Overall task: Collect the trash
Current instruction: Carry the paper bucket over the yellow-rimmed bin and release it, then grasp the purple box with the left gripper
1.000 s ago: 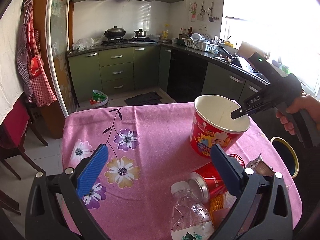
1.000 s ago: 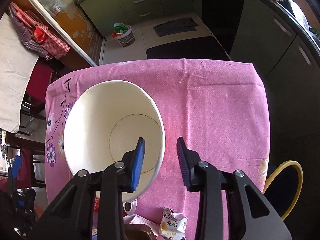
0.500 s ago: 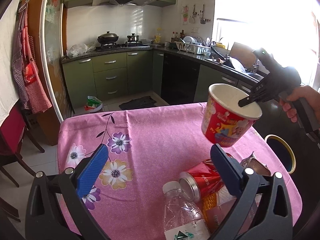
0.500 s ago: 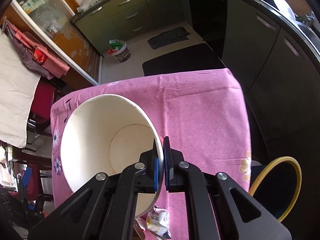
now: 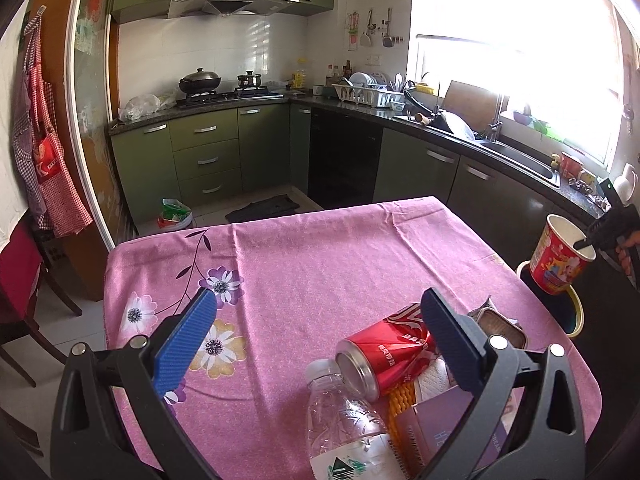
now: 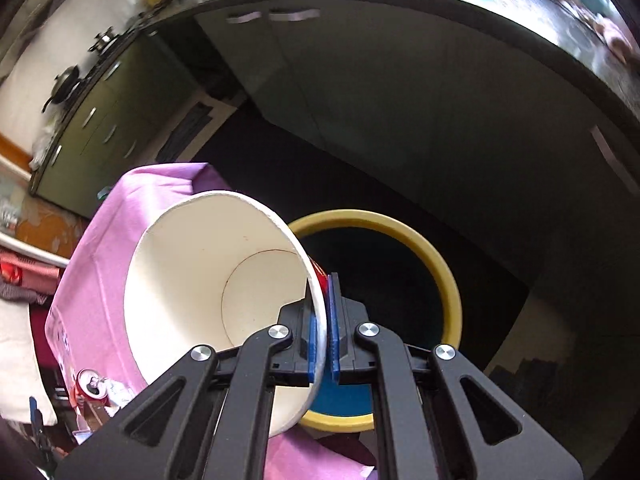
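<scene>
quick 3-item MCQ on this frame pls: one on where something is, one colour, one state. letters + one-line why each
1. Where is the paper cup?
A. standing on the table
B. held at the table's edge, above the bin
C. in the sink

2. What colour is the rim of the bin?
A. yellow
B. red
C. white

3. What state is the left claw in?
A. shut on the bottle
B. shut on the can
C. open, holding nothing

Answers:
1 B: the right claw pinches the cup's wall, and the right wrist view shows the bin's mouth just beyond and below it.
2 A: a yellow ring surrounds the dark opening.
3 C: its blue pads stand wide apart over the pink tablecloth, with the red can and clear bottle lying untouched below.
</scene>
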Available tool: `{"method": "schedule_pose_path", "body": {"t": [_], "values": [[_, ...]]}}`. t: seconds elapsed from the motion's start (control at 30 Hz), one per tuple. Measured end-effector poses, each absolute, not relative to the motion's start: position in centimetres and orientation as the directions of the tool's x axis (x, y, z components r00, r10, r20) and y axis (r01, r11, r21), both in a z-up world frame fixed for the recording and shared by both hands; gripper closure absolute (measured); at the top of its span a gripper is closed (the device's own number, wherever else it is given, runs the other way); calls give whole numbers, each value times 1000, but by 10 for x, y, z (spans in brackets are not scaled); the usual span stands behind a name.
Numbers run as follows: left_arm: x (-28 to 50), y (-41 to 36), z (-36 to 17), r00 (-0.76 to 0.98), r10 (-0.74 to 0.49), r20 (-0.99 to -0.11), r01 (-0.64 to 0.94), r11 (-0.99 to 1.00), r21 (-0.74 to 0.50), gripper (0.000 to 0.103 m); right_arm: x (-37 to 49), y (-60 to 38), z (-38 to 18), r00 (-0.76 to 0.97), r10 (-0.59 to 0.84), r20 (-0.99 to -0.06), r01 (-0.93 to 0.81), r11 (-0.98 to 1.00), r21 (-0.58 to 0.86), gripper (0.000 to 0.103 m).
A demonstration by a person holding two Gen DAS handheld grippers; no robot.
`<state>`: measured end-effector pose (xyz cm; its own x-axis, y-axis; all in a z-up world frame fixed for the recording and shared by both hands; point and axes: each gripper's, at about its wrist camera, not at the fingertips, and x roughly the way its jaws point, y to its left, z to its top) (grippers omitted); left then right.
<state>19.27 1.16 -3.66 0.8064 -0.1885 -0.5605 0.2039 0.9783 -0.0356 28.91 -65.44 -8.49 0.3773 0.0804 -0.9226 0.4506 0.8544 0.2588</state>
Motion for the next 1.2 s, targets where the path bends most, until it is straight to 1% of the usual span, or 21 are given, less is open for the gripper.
{"method": "schedule_pose_path", "body": {"t": [0.2, 0.3, 0.33, 0.37, 0.4, 0.43, 0.53, 0.63, 0.77, 0.97, 1.13, 1.2], "values": [[194, 8, -40, 799, -188, -571, 207, 978, -32, 6, 286, -690, -145, 321, 95, -942, 521, 813, 260, 97], [195, 6, -42, 795, -187, -577, 210, 977, -27, 6, 295, -692, -165, 307, 111, -945, 528, 807, 266, 94], [196, 5, -42, 793, -186, -580, 211, 977, -25, 6, 296, -693, -171, 304, 120, -945, 530, 803, 273, 90], [196, 4, -43, 791, -187, -583, 213, 977, -25, 6, 296, -694, -177, 301, 127, -945, 535, 798, 278, 74], [196, 3, -44, 789, -189, -585, 215, 976, -25, 6, 296, -694, -182, 294, 116, -949, 547, 794, 266, 66], [197, 3, -45, 787, -189, -587, 217, 976, -24, 6, 297, -694, -186, 280, 93, -955, 553, 798, 240, 60], [196, 1, -46, 784, -194, -590, 225, 974, -20, 6, 298, -691, -191, 271, 82, -959, 553, 803, 224, 60], [195, -1, -46, 781, -202, -591, 235, 972, -22, 6, 294, -681, -183, 286, 77, -955, 524, 822, 223, 60], [192, -5, -45, 774, -221, -593, 251, 967, -33, 6, 287, -664, -162, 350, 104, -931, 469, 841, 270, 60], [168, -14, -40, 759, -258, -598, 284, 957, -53, 6, 252, -620, -131, 428, 116, -896, 372, 881, 292, 60], [139, -31, -51, 710, -292, -641, 321, 944, -75, 6, 227, -591, -118, 456, 139, -879, 323, 895, 309, 60], [132, -42, -59, 690, -285, -665, 329, 942, -63, 6, 217, -584, -116, 463, 154, -873, 307, 896, 321, 60]]}}
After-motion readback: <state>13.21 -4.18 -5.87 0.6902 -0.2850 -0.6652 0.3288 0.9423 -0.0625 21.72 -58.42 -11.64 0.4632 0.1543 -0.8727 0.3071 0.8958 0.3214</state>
